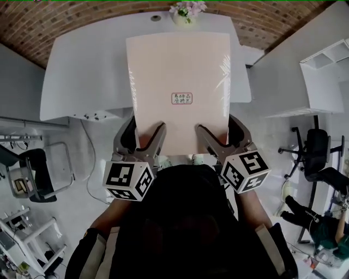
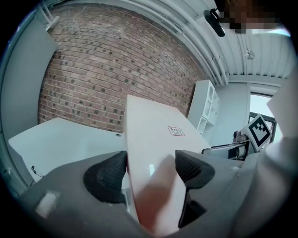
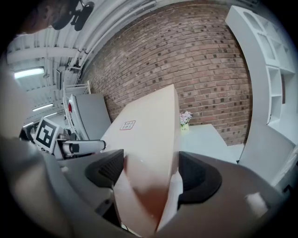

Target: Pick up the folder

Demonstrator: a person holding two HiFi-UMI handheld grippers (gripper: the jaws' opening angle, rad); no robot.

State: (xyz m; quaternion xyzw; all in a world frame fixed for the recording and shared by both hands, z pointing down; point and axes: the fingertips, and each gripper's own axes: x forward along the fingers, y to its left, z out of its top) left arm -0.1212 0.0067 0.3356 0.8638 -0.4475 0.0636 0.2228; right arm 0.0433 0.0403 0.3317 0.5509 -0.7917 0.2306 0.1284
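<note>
A pale pink folder (image 1: pixel 180 82) with a small printed label is held up off the white table (image 1: pixel 82 71), its lower edge toward me. My left gripper (image 1: pixel 146 132) grips that lower edge at the left, and my right gripper (image 1: pixel 219 131) grips it at the right. In the left gripper view the folder (image 2: pixel 156 139) runs away from me between the jaws of the left gripper (image 2: pixel 150 169), whose black pads close on it. The right gripper view shows the same: the folder (image 3: pixel 149 125) is pinched in the right gripper (image 3: pixel 151 169). My body hides the floor under the folder's near edge.
A small vase of flowers (image 1: pixel 186 11) stands at the table's far edge against the brick wall. White shelving (image 1: pixel 327 71) is at the right, with a black office chair (image 1: pixel 316 155) and a seated person (image 1: pixel 322 223) below it. Another chair (image 1: pixel 32 174) stands at the left.
</note>
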